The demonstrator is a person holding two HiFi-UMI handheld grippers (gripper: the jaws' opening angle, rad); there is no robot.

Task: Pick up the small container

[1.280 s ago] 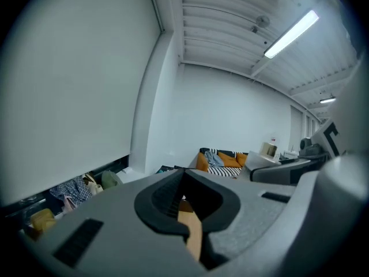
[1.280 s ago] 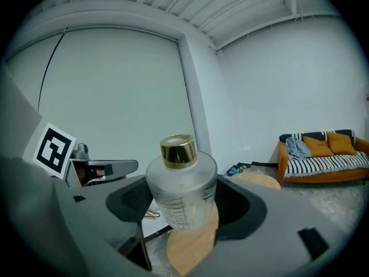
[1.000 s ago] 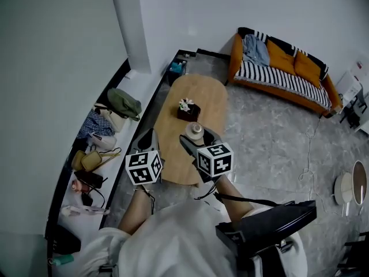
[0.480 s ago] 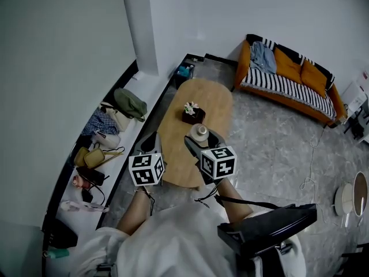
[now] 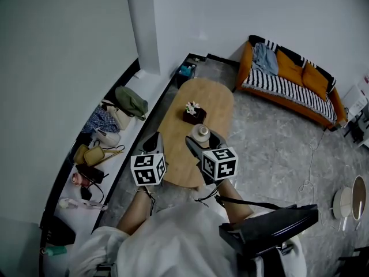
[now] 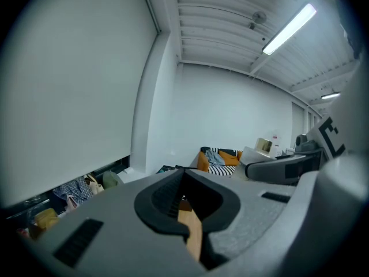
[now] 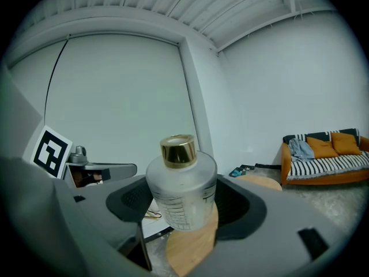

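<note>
Holding a two-jaw gripper in each hand over a long wooden table [image 5: 210,97] with rounded ends.

Clamping the small container [image 7: 181,192] in the right gripper [image 7: 184,203], pressed against both sides of the frosted body, with the gold cap [image 7: 177,149] standing free above. Leaning slightly to the left in the right gripper view, with bare wood showing beneath. Cannot tell whether resting on the table or raised off it. In the head view, placed over the near half of the table, toward its right edge. Just short of a dark box [image 5: 194,116] at the table's middle, topped with pale flowers [image 5: 191,105], and not touching that box.

Holding the left gripper [image 6: 183,175] pinched closed on nothing, tips together. Only a strip of tabletop visible through the hollow behind them. Hanging over the left edge of the table close to its near end, beside the right gripper and apart from it.

Beyond the far end of the table, off to the right: an orange sofa [image 5: 288,77] with a striped seat and a blue cloth [image 5: 265,56] thrown over its left end. Along the wall to the left of the table: a low ledge [image 5: 147,84] carrying a green bag [image 5: 131,101] among other clutter too small to name.
</note>
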